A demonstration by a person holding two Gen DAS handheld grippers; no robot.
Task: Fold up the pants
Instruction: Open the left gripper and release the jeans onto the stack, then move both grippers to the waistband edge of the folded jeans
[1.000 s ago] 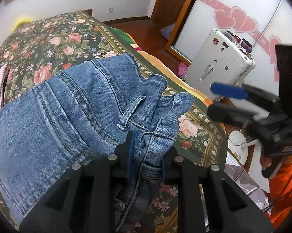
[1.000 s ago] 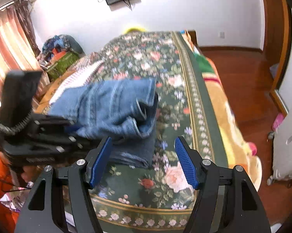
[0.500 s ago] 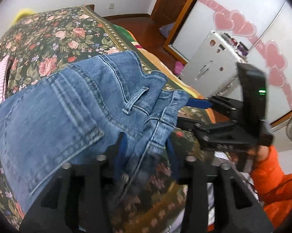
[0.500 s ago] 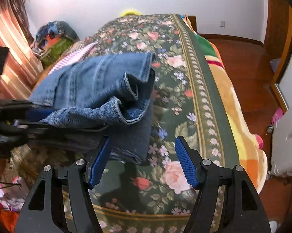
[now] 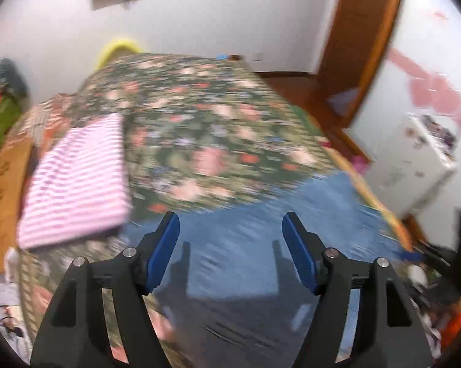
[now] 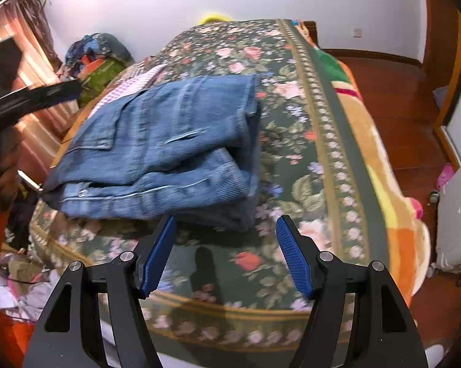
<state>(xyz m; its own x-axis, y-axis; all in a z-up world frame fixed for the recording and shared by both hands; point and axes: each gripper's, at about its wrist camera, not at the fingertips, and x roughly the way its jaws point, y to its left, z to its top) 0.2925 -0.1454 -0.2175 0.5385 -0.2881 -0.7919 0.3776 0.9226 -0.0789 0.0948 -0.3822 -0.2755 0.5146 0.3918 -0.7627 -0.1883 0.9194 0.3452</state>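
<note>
Left wrist view, left gripper (image 5: 230,251): jaws stand apart with nothing between the blue pads; they have just been opening. A second ago they pinched the waistband, so we have let go.
Left wrist view, jeans (image 5: 261,245): a blurred blue field under and ahead of the pads, lying on the bed (image 5: 200,116). We no longer see the waistband folds that filled this view before.
Left wrist view, striped cloth (image 5: 77,178): folded, pink and white, on the bed to the left of the jeans, its near corner meeting their edge. It now sits mid-frame, where earlier only its edge showed.
Left wrist view, blur: heavy smear over the whole frame; we read the gripper as swinging away from the jeans.
Right wrist view, right gripper (image 6: 226,253): jaws spread and empty, as wide as a second ago, hovering over the floral cover just short of the jeans.
Right wrist view, jeans (image 6: 163,153): a folded stack near the bed's foot, waistband and loose edges toward us, top layer lying slightly askew.
Right wrist view, left gripper (image 6: 37,95): a dark blurred shape at upper left, now clear of the denim it held earlier.
Task standing: we judge the fold laid and released; tidying the skewed edge may remain.
</note>
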